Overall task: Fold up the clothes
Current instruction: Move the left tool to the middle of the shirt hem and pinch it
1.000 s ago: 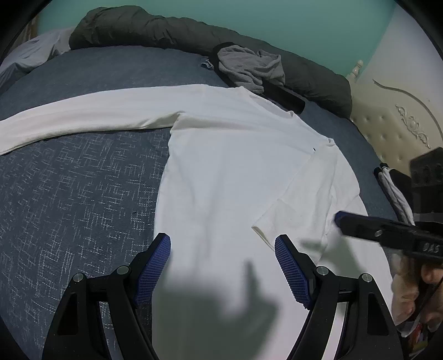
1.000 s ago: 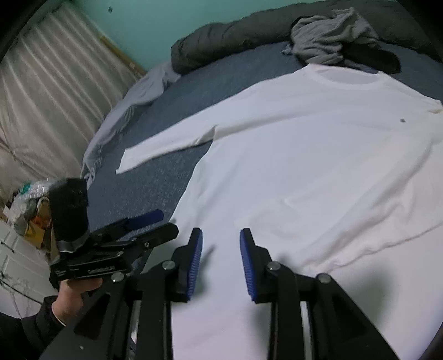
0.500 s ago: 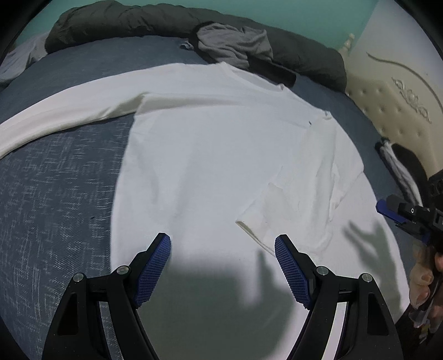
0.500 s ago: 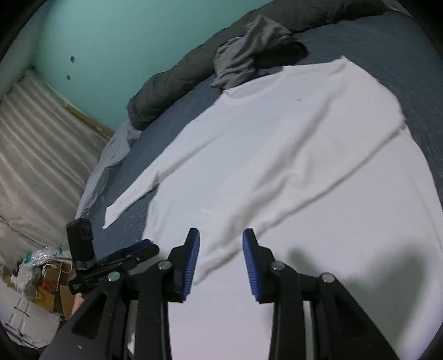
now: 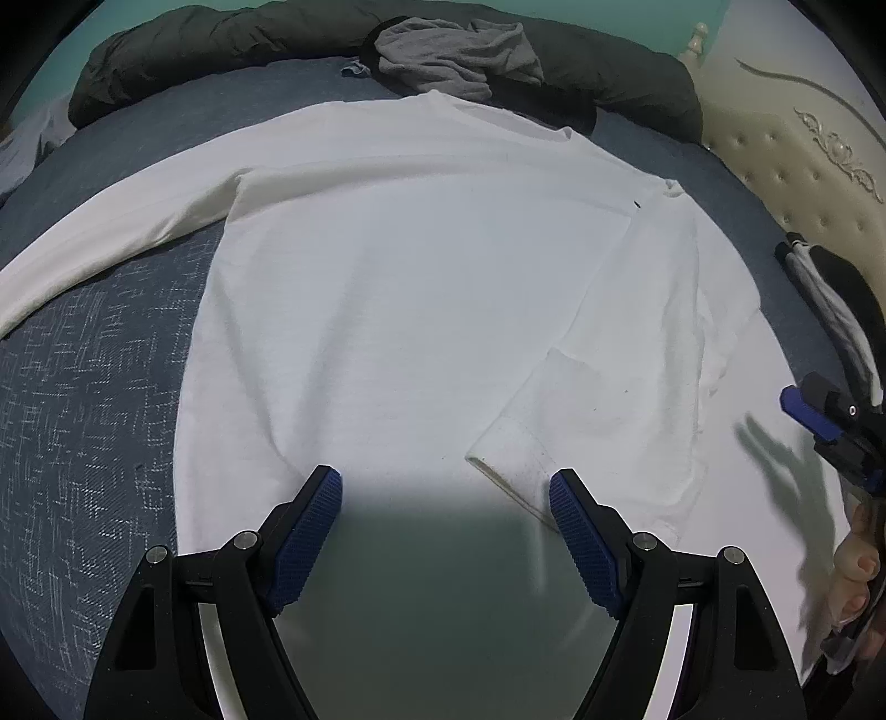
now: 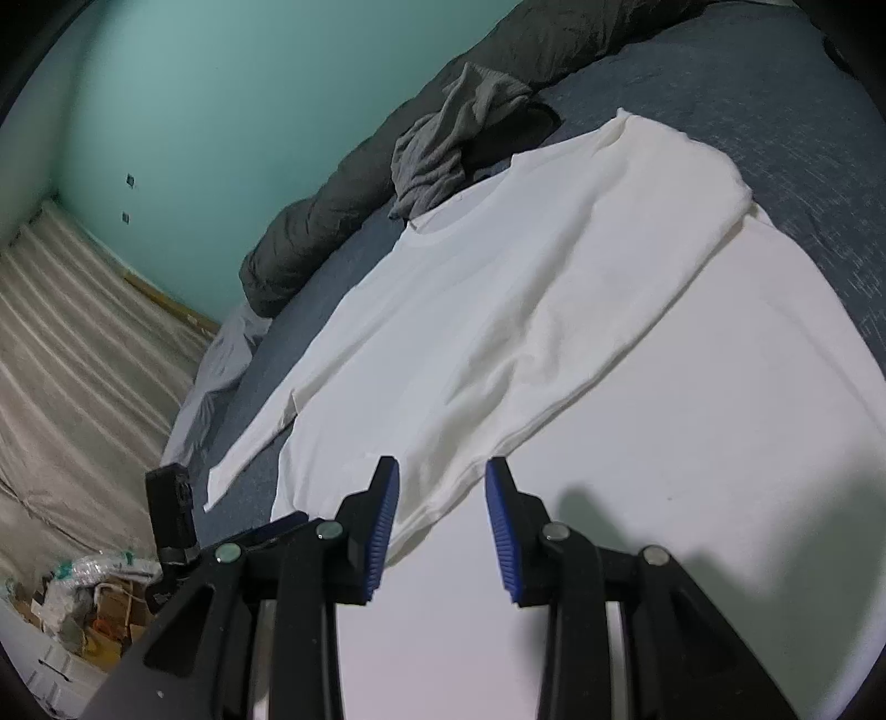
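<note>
A white long-sleeved shirt lies flat on a bed with a dark blue patterned cover. One sleeve stretches out straight to the side over the blue cover, and the other sleeve is folded inward and lies on the body of the shirt, with its cuff near the lower hem. The left gripper hangs above the lower part of the shirt; its blue pads stand wide apart and nothing is between them. The right gripper is above the edge of the folded sleeve, its jaws are a moderate distance apart, and the pads do not press on the cloth. In the left wrist view the right gripper also shows at the right border, with some fingers of a hand under it. Behind the shirt collar a crumpled grey garment rests against a rolled dark duvet. A cream padded headboard stands at the side, and the wall is turquoise.
</note>
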Action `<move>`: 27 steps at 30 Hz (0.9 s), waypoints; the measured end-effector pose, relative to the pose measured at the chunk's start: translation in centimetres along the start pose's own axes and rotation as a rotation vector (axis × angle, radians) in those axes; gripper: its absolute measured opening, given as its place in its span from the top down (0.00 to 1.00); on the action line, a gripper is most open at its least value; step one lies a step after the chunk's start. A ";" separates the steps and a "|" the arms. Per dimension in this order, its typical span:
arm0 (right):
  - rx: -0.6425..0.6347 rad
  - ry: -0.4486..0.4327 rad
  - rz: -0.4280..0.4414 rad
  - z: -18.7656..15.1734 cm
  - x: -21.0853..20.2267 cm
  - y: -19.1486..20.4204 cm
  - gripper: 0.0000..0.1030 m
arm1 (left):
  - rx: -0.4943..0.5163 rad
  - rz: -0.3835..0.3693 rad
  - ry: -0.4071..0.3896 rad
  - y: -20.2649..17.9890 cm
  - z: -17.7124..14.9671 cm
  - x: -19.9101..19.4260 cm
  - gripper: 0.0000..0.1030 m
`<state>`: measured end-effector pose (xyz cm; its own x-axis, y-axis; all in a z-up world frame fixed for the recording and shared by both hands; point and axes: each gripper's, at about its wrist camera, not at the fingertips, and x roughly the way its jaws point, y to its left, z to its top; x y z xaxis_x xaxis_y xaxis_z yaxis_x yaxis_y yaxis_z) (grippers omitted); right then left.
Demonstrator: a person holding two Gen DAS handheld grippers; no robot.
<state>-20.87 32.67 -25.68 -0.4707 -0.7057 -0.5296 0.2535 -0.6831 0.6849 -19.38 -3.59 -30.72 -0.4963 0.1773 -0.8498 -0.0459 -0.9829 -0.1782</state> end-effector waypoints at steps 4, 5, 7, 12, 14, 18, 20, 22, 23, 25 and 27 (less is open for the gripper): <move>0.041 -0.022 0.027 0.1 -0.2 -0.6 0.69 | 0.020 0.022 0.021 -0.4 -0.1 0.8 0.21; 0.042 -0.027 0.034 0.1 -0.3 -0.5 0.69 | 0.026 0.028 0.031 -0.4 -0.2 1.0 0.21; 0.034 -0.035 0.044 0.2 -0.5 -0.2 0.69 | 0.031 0.035 0.042 -0.5 -0.2 1.2 0.21; 0.010 -0.051 0.057 0.6 -0.7 0.3 0.69 | 0.052 0.019 0.091 -1.0 -0.1 2.0 0.05; 0.025 -0.060 0.066 0.7 -0.9 0.0 0.69 | 0.082 0.038 0.117 -1.7 0.0 2.3 0.02; 0.042 -0.078 0.079 0.9 -1.4 -0.3 0.69 | 0.081 0.049 0.145 -2.0 0.4 2.5 0.01; 0.046 -0.086 0.084 1.0 -1.6 -0.3 0.69 | 0.076 0.047 0.156 -1.9 0.6 2.6 0.01; 0.049 -0.092 0.088 1.1 -1.8 -0.4 0.69 | 0.080 0.053 0.167 -2.1 0.7 2.7 0.00; 0.051 -0.095 0.090 1.2 -1.9 -0.4 0.69 | 0.083 0.059 0.174 -2.1 0.8 2.8 0.00; 0.057 -0.099 0.092 1.2 -1.9 -0.5 0.69 | 0.086 0.068 0.186 -2.3 0.9 2.9 0.00; 0.063 -0.104 0.094 1.3 -2.0 -0.6 0.69 | 0.090 0.075 0.198 -2.4 1.0 3.1 0.00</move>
<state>-21.18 34.72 -24.35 -0.5331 -0.7407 -0.4088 0.2485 -0.5990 0.7612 -21.71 -0.72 -32.41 -0.3220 0.1010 -0.9413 -0.0973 -0.9926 -0.0732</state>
